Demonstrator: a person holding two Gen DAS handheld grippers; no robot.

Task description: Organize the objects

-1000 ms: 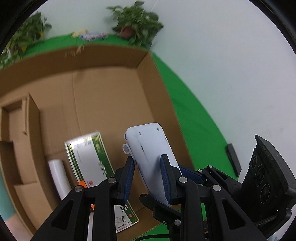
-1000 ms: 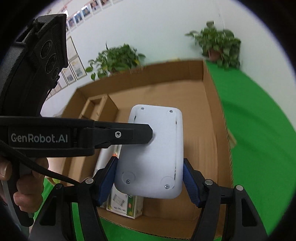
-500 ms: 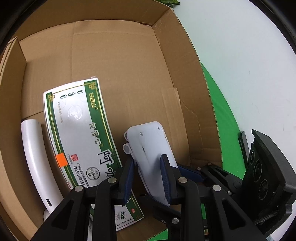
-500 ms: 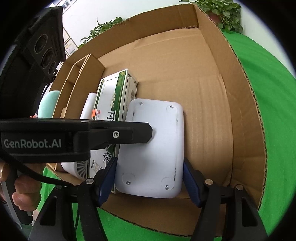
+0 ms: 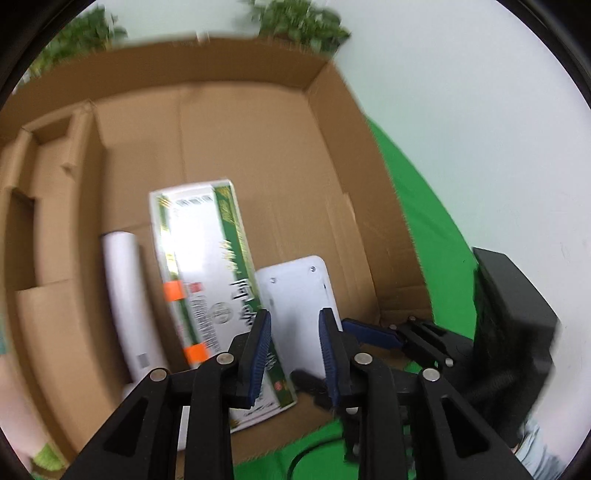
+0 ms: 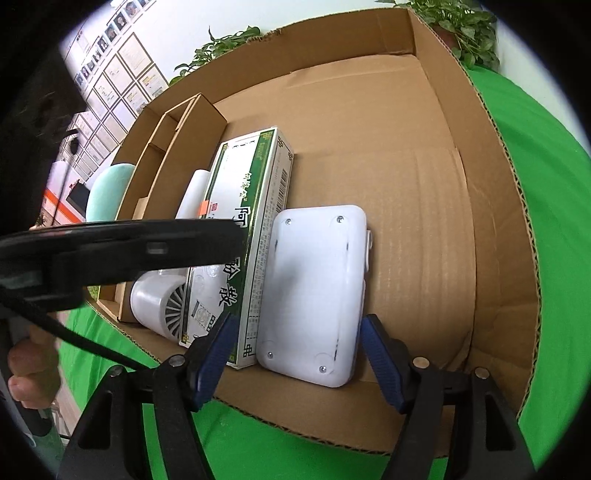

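Observation:
A white plastic device [image 6: 314, 291] lies flat on the floor of a shallow cardboard box [image 6: 491, 229], beside a green-and-white carton [image 6: 243, 229]. It also shows in the left wrist view [image 5: 295, 306], with the carton [image 5: 199, 266] to its left. My right gripper [image 6: 297, 354] is open, its blue pads apart on either side of the device's near end, not pressing it. My left gripper [image 5: 295, 350] is open and empty above the device. The left gripper's black body [image 6: 110, 254] crosses the right wrist view.
A white hair dryer [image 6: 162, 299] lies left of the carton, its barrel in the left wrist view [image 5: 125, 295]. Cardboard divider compartments [image 5: 40, 206] line the box's left side. The box sits on a green cloth [image 6: 546, 206]. Potted plants [image 6: 461, 22] stand behind.
Both grippers let go of the white device, which now lies on the box floor beside the carton. Both have opened and drawn back; the left one has risen.

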